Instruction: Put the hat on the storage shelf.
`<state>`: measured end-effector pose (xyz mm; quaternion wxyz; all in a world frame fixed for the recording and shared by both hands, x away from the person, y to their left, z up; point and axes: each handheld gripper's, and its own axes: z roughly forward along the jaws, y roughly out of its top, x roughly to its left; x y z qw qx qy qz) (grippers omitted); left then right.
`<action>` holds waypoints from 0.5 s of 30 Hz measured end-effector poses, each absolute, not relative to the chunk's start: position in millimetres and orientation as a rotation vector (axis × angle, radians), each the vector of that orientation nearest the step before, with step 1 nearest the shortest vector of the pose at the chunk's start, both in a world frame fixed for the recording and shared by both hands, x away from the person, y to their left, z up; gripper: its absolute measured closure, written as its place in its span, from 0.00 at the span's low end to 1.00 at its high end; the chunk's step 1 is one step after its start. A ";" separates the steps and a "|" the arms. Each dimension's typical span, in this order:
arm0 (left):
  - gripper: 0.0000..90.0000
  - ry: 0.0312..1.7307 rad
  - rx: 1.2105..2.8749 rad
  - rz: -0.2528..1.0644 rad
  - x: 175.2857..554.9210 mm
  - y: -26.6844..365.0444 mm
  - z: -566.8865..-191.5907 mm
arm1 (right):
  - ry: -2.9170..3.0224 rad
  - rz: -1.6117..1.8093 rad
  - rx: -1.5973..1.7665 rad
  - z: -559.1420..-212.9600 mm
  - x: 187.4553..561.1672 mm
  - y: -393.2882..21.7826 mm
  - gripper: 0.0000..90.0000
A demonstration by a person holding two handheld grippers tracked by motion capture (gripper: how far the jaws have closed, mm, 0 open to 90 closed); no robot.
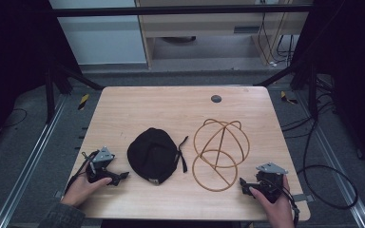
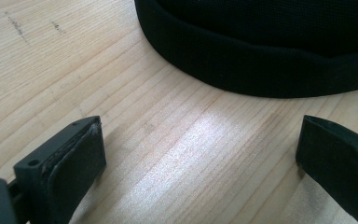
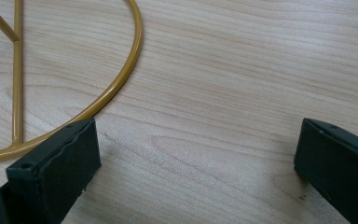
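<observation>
Nothing looks begun yet: the black cap [image 1: 152, 155] lies at the table's [image 1: 171, 104] centre beside the gold wire hat stand [image 1: 220, 152] to its right, untouched, while left gripper [image 1: 115, 178] and right gripper [image 1: 244, 185] rest at the frame's lower corners, jaws apart and empty.
</observation>
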<state>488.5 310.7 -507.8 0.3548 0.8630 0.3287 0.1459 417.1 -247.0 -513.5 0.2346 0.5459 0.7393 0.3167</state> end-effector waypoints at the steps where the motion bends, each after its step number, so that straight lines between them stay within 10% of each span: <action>1: 0.01 0.849 2.230 0.377 488.5 310.7 -507.8 | 2.029 0.869 1.498 -513.6 417.1 -247.0 0.00; 15: 0.04 0.830 2.249 0.357 485.2 312.8 -504.8 | 2.024 0.868 1.504 -513.5 417.5 -246.5 0.00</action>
